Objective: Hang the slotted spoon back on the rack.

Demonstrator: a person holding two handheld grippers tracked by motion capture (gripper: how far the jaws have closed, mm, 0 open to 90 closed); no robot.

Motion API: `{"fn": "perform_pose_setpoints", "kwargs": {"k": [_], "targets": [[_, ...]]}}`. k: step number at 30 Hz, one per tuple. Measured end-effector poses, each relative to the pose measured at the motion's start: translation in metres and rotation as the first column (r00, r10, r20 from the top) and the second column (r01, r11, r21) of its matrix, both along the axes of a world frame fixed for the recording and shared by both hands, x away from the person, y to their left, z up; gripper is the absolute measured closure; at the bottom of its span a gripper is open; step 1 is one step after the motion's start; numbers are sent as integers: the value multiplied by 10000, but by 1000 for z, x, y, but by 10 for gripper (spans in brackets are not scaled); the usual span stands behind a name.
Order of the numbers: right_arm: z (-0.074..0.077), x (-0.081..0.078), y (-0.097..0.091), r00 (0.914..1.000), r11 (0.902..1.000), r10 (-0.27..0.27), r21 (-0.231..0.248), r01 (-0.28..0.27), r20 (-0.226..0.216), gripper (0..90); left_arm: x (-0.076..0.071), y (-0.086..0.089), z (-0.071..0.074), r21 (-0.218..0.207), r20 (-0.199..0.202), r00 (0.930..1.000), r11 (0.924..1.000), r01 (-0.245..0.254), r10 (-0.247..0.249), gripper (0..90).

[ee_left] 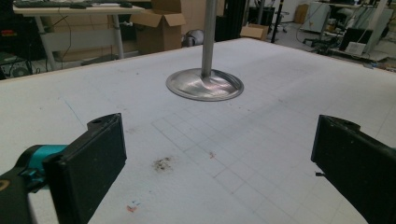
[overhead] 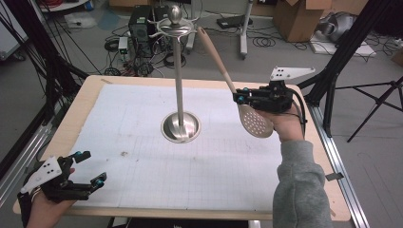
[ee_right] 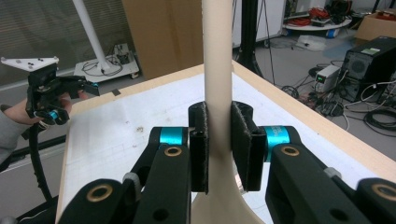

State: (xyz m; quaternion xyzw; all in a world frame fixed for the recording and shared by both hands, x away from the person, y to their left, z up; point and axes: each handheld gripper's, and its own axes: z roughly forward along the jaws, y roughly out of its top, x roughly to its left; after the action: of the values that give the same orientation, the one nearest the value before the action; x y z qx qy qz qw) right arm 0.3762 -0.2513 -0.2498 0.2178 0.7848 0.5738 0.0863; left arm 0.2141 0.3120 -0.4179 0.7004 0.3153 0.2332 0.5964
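Observation:
A slotted spoon (overhead: 255, 121) with a perforated metal bowl and a long beige handle (ee_right: 218, 70) is held in the air right of centre, handle slanting up and away toward the top of the stand. My right gripper (overhead: 239, 96) is shut on the lower handle, its pads (ee_right: 199, 140) pressing both sides. A steel stand (overhead: 179, 85) with a round base (ee_left: 205, 85), a tall pole and hooked arms at its top rises from the middle of the table. My left gripper (overhead: 88, 167) rests low at the near left corner, jaws wide apart with nothing between them.
A white gridded mat (overhead: 142, 142) covers the wooden table (overhead: 83, 99), with a small dark stain (ee_left: 162, 163) on it near the left gripper. Tripod legs, cables, boxes and computer gear stand on the floor around the table.

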Motion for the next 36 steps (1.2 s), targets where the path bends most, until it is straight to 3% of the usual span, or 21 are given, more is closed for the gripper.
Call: {"fn": "perform_pose_setpoints", "kwargs": {"k": [36], "targets": [[-13, 11, 37, 9989, 9980, 264, -567, -285, -382, 784, -1, 1, 1, 0, 62, 10000, 10000, -42, 42, 36]]}}
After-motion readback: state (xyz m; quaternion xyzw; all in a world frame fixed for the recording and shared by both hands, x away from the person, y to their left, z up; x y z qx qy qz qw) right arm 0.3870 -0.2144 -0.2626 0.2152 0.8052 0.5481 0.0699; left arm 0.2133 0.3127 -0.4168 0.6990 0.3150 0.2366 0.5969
